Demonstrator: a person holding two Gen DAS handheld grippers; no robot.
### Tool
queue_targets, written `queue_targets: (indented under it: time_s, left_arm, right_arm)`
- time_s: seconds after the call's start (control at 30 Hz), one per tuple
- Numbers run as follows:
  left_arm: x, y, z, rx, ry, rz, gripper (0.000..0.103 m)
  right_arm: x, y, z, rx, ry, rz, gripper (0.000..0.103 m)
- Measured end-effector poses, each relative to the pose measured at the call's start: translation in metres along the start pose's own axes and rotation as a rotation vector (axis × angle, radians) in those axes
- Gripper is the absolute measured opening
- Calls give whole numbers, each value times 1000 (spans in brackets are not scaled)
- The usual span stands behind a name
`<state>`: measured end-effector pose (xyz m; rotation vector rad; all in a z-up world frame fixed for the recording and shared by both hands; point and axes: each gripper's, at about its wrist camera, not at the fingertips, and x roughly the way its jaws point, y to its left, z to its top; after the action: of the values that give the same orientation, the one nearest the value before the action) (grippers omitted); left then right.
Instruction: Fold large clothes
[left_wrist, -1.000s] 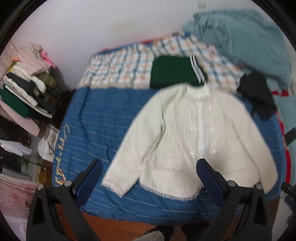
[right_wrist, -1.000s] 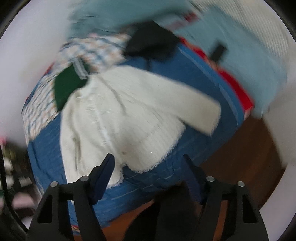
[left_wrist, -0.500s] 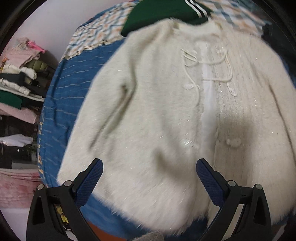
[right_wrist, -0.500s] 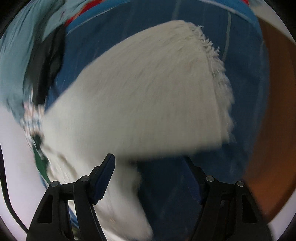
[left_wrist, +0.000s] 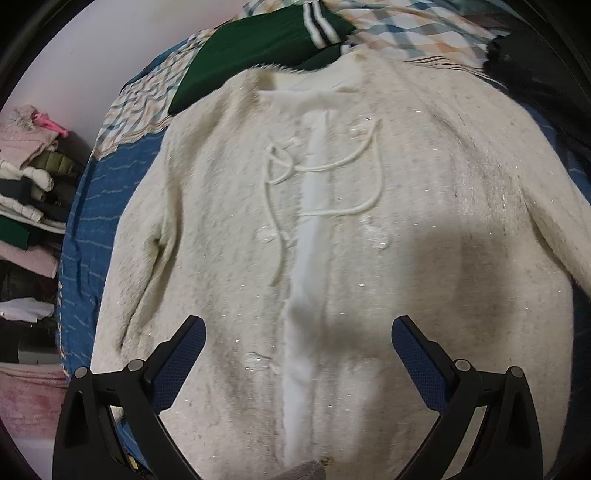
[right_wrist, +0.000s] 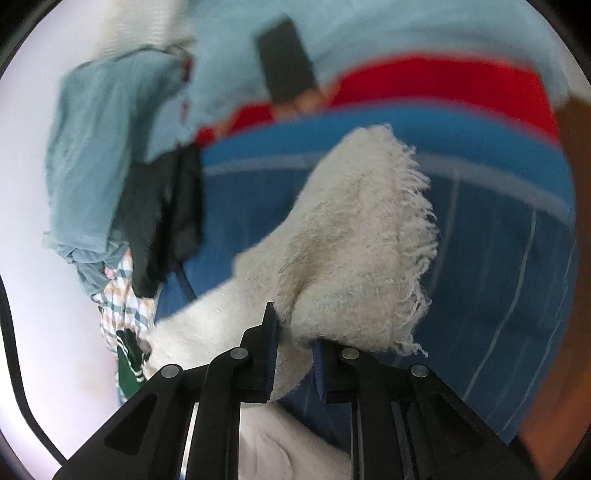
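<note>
A fluffy cream cardigan (left_wrist: 229, 229) lies front-up and spread flat on the blue striped bedspread (left_wrist: 85, 206), with drawstrings at its chest. My left gripper (left_wrist: 299, 354) is open and empty, hovering low over the cardigan's lower front, jaws wide on either side of the button band. My right gripper (right_wrist: 293, 354) is shut on the fringed cuff end of the cardigan's sleeve (right_wrist: 354, 251), which stands lifted off the blue bedspread (right_wrist: 498, 258).
A folded green garment with white stripes (left_wrist: 258, 40) and a checked cloth (left_wrist: 406, 33) lie beyond the collar. A black garment (right_wrist: 162, 214) and pale blue fabric (right_wrist: 96, 147) lie to the side. Stacked clothes (left_wrist: 29, 184) fill shelves at left.
My left gripper came down close over the cardigan's front. My right gripper moved to the sleeve cuff and shut on it, lifting it.
</note>
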<state>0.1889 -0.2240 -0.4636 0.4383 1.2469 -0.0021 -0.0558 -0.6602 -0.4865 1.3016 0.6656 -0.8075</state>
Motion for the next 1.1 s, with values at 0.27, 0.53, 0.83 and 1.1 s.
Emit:
queue_targets:
  time_s: [0.27,0.53,0.83,1.1]
  left_arm:
    - [22,-20,-6,49,39,16,103]
    - [51,-33,-10,72,73,23,103]
    - [58,-39,-3,29,104,14,103]
    - [47,18,6,-119,99,-2,103]
  right_arm:
    - [31,-38,-9,38,213,-29,55]
    - [64,-75,-13,229,161,137,57]
    - [108,-39,22,259,126,202,14]
    - [40,72,43,-116,-1,139,9]
